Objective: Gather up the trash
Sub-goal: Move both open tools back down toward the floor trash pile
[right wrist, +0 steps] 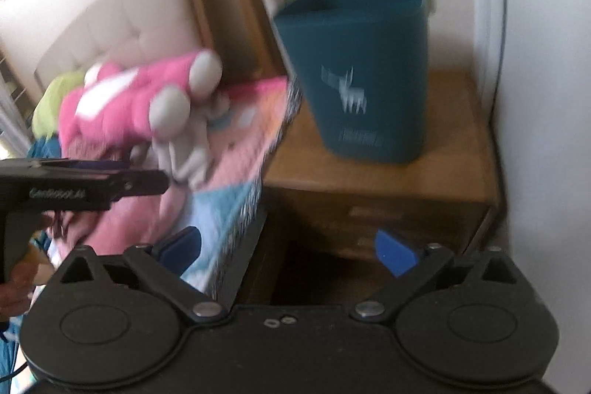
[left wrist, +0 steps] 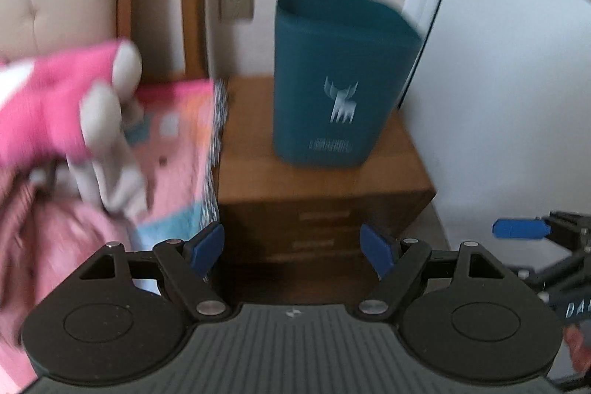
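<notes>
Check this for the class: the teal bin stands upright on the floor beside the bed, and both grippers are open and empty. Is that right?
One detail is wrong. The teal bin stands upright on the wooden nightstand, not on the floor, as the left wrist view shows. The left gripper and right gripper are indeed open and empty.

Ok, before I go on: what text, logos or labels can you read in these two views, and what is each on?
"DA", cut off at the frame edge: on the right gripper body, left wrist view.
Lettering on the left gripper body: too blurred to read.
Pale animal logo, no letters: on the teal bin.
Print below the logo: too blurred to read.
</notes>
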`<state>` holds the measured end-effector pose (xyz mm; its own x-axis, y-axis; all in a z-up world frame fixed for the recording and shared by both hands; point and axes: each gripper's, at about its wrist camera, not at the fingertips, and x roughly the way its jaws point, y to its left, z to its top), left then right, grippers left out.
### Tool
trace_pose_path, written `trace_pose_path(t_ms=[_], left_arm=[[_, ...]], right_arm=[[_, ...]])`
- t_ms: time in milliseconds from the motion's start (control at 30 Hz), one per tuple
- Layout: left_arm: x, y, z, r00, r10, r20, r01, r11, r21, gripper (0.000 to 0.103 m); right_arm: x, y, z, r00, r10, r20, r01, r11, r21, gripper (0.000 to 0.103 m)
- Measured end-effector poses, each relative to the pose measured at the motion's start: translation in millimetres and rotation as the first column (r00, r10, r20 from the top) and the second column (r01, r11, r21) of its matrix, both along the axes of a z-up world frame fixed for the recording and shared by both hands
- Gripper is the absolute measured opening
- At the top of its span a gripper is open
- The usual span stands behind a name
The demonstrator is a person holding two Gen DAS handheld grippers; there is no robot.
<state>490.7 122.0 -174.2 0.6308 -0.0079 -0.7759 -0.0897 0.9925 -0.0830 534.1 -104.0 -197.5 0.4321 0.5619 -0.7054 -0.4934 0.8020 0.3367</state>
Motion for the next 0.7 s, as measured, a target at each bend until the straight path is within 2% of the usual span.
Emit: trace_pose_path(t_ms=[200,367,433,533,700], left_arm=[[-2,-11,-107,0.992,0.07,-0.109,-0.074,0.997,-0.033,0.083],[-2,-15,-209,0.973,0.103,-0.207,-0.125,0.988,-0.094,0.084],[-1,-15,-250,0.963,0.117,-0.242,-0.148,0.982,-0.114,0.087],[0,-19,-314,0.943,0.135,-0.303,-0.171,0.981,-0.095,0.097],[-2,-21,-416,0.9,0.173,-0.401,-0.224,0.971,-0.084,0.099]], right_arm=[[2,-12,-114,0.995,0.036,-0.094,-0.04,0.998,-0.039,0.102],[-2,-18,-209,0.987,0.059,-0.147,-0.074,0.992,-0.101,0.102],[-4,-21,-248,0.981,0.059,-0.186,-0.08,0.991,-0.111,0.102],[-7,-21,-304,0.97,0.055,-0.238,-0.087,0.988,-0.126,0.102],[-22,-19,-395,0.953,0.085,-0.29,-0.134,0.979,-0.155,0.101]])
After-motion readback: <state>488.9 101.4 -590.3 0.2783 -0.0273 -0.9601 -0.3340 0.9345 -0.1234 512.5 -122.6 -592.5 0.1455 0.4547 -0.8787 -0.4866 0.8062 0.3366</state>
